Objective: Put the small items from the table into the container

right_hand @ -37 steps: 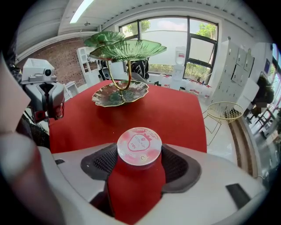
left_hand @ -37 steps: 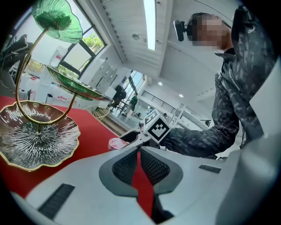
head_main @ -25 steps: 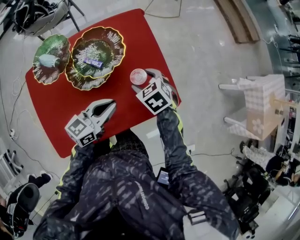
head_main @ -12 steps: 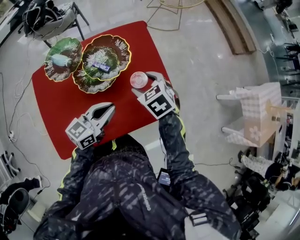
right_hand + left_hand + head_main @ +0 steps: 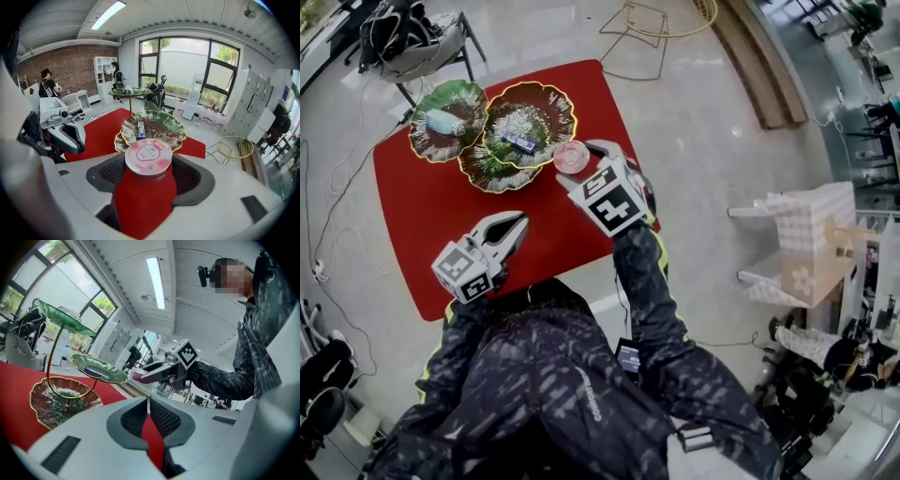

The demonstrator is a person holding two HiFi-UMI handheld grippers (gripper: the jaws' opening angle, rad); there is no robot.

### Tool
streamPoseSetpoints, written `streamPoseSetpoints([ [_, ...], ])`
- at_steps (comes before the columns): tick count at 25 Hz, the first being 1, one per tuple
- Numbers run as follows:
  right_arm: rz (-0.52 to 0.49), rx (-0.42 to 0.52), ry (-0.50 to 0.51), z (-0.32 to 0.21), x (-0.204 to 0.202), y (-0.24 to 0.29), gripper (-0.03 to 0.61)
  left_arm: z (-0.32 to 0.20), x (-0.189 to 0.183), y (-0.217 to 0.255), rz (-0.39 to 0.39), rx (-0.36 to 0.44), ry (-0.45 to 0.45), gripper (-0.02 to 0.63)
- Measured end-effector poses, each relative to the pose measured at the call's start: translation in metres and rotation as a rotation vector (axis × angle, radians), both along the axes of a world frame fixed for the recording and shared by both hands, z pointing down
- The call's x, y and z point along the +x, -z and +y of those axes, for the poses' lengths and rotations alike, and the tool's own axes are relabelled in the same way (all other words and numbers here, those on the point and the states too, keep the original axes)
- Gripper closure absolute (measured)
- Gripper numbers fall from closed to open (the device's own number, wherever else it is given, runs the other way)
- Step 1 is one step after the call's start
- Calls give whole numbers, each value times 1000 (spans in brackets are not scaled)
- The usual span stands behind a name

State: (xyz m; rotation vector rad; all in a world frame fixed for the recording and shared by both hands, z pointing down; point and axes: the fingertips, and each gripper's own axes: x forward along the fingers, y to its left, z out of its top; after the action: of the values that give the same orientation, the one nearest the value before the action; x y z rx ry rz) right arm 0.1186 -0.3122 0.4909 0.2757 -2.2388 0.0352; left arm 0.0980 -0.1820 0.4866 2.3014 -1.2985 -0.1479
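Observation:
My right gripper (image 5: 581, 161) is shut on a round pink tin (image 5: 572, 157) with a strawberry lid (image 5: 148, 157) and holds it off the red table (image 5: 412, 216). It is at the near edge of the tiered leaf-plate stand's middle plate (image 5: 546, 103). A purple wrapped bar (image 5: 520, 142) lies in that plate (image 5: 161, 123). A pale blue item (image 5: 442, 122) rests on the green top plate (image 5: 469, 96). My left gripper (image 5: 520, 221) hovers shut and empty over the table's near side, its jaws (image 5: 148, 400) closed together.
The stand's lowest plate (image 5: 487, 171) sits under the other two. A gold wire stool (image 5: 661, 19) stands on the floor beyond the table. Chairs and gear (image 5: 403, 37) crowd the far left. A white cabinet (image 5: 811, 239) is at the right.
My right gripper has carried the pink tin closer to the stand's middle plate, now at its rim. The left gripper has barely moved.

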Motion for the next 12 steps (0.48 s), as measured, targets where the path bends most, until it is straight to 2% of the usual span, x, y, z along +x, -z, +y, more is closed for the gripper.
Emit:
streamPoseSetpoints([
  [12,-8,12,48,-7,-64,9,262,-8,-28,2,11,-3,5,601],
])
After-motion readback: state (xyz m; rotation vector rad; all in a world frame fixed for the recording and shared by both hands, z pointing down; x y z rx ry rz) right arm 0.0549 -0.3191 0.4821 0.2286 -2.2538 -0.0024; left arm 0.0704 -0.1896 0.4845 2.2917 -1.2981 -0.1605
